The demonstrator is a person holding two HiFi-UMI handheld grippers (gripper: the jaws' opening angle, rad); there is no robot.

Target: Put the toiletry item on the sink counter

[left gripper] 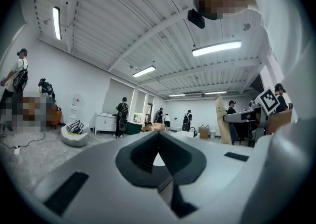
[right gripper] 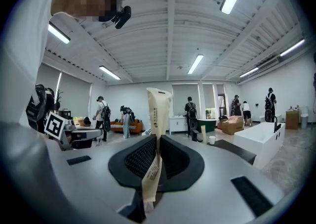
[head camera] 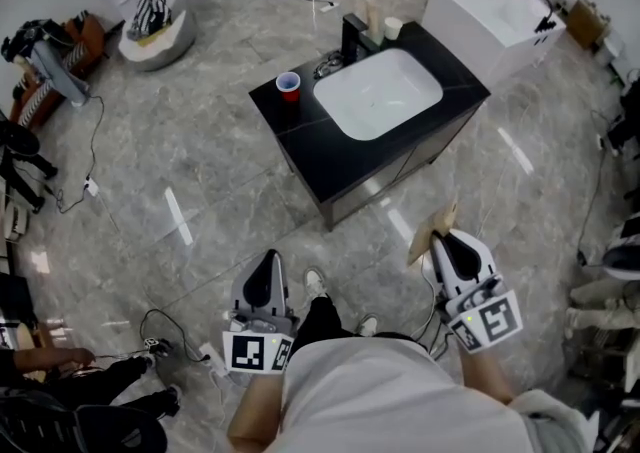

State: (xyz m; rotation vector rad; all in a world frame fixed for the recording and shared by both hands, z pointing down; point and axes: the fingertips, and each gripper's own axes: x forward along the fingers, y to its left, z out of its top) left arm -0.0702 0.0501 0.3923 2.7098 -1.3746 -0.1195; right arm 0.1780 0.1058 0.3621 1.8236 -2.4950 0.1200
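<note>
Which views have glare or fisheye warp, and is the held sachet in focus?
Head view: ceiling-light streaks glare on the glossy floor, otherwise evenly lit. Left gripper view: heavy fisheye, ceiling beams bowed, dark vignetted corners, light tubes blown out. Right gripper view: same warp and vignette; the tan sachet is fairly sharp at its top and softer down near the lens.

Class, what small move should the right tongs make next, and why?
Probably carry the right tongs forward toward the sink counter: they are shut on the beige packet, and the counter stands well ahead across the floor.
</note>
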